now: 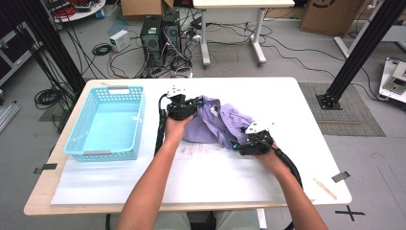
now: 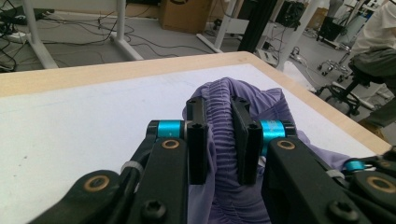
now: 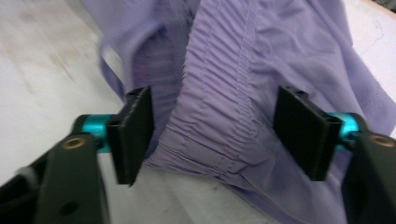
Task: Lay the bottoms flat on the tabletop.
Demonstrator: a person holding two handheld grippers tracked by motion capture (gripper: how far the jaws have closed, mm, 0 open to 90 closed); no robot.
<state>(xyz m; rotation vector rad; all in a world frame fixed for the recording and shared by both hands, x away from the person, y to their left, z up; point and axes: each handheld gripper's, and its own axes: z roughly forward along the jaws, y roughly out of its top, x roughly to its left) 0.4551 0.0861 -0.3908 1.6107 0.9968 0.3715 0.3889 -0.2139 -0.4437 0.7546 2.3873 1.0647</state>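
A crumpled purple garment (image 1: 218, 122) with a gathered elastic band lies on the white table (image 1: 287, 100), near its middle. My left gripper (image 1: 189, 106) is at the garment's left end, shut on the gathered band (image 2: 218, 135), which bulges up between the pads. My right gripper (image 1: 242, 143) is at the garment's near right corner. Its jaws stand open on either side of the gathered band (image 3: 215, 126), and the pads (image 3: 133, 130) do not press on the cloth.
A light blue plastic basket (image 1: 109, 122) with nothing in it stands on the table's left side. A flat wooden stick (image 1: 324, 188) lies near the front right corner. Computers and cables sit on the floor beyond the far edge.
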